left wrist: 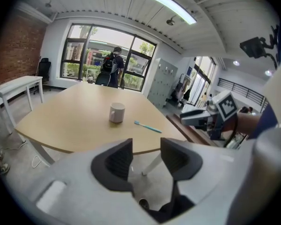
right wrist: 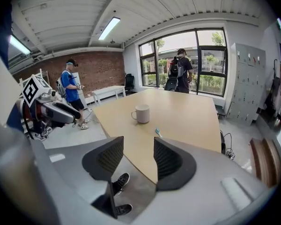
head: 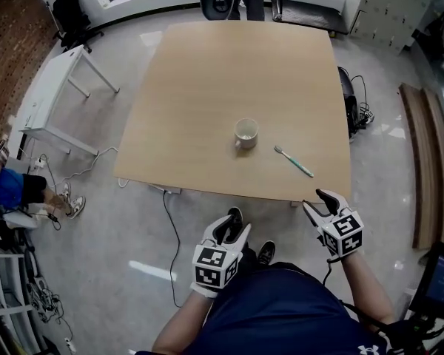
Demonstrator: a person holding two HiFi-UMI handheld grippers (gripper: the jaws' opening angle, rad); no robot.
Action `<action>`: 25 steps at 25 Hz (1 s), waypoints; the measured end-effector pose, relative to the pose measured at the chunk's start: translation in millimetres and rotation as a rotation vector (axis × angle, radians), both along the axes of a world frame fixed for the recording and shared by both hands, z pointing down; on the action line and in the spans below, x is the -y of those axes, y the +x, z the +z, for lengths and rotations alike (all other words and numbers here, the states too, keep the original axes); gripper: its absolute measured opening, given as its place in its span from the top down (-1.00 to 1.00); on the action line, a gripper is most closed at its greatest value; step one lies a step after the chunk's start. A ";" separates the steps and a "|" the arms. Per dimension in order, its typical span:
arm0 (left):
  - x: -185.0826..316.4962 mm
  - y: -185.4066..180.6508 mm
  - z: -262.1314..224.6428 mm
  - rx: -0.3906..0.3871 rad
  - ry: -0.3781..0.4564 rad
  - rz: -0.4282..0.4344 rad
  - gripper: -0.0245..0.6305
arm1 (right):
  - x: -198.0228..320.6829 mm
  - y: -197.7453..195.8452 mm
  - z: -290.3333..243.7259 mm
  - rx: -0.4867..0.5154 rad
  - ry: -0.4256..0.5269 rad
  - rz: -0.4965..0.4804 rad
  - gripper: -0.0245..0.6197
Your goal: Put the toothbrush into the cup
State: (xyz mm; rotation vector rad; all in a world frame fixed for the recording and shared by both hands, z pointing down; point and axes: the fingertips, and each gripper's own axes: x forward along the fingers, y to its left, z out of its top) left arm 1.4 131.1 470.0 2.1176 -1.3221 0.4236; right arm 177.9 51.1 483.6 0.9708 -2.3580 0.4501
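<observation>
While both stand short of the table's (head: pixel 207 87) near edge, the right gripper (head: pixel 320 203) has the toothbrush (head: pixel 294 161) just ahead of it and slightly to its left, lying flat on the table, clear of its wide, empty jaws. The cup (head: pixel 246 133) stands upright beyond it, further left, apart from the toothbrush. The left gripper (head: pixel 232 224), also wide and empty, has the toothbrush ahead to its right; the brush head seems to point toward the cup.

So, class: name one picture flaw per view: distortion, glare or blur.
Head view: the wide lens bows the table edges; light glares off the floor. Left gripper view: dark rounded corners, ceiling light blown white. Right gripper view: same dark ring, straight ceiling lines curve.
</observation>
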 end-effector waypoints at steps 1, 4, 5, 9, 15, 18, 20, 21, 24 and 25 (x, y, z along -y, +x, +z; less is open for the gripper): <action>8.7 -2.5 2.0 0.001 -0.005 0.008 0.34 | 7.6 0.1 1.9 -0.021 -0.001 0.003 0.28; 41.2 -6.9 8.9 0.025 -0.015 0.043 0.30 | 36.5 6.0 11.3 -0.108 -0.007 0.005 0.26; 52.7 -9.7 11.0 0.039 -0.017 0.059 0.29 | 46.6 6.4 16.5 -0.143 -0.011 -0.002 0.25; 88.7 -30.4 17.9 0.091 -0.014 0.135 0.27 | 77.2 -8.7 41.2 -0.267 -0.046 -0.051 0.25; 120.7 -49.8 37.9 0.120 -0.040 0.234 0.27 | 100.0 -36.5 70.6 -0.365 -0.142 -0.101 0.25; 131.1 -52.9 44.4 0.129 -0.063 0.279 0.27 | 106.3 -42.9 84.3 -0.397 -0.178 -0.110 0.25; 139.4 -52.8 47.0 0.142 -0.078 0.302 0.27 | 114.2 -44.7 89.6 -0.410 -0.191 -0.121 0.25; 143.4 -52.2 48.0 0.149 -0.084 0.309 0.27 | 117.4 -45.3 91.5 -0.416 -0.197 -0.134 0.27; 156.5 -48.1 51.5 0.168 -0.103 0.308 0.27 | 119.9 -46.3 101.0 -0.404 -0.228 -0.173 0.29; 161.8 -45.9 52.7 0.172 -0.111 0.300 0.27 | 120.7 -46.0 105.1 -0.396 -0.239 -0.181 0.29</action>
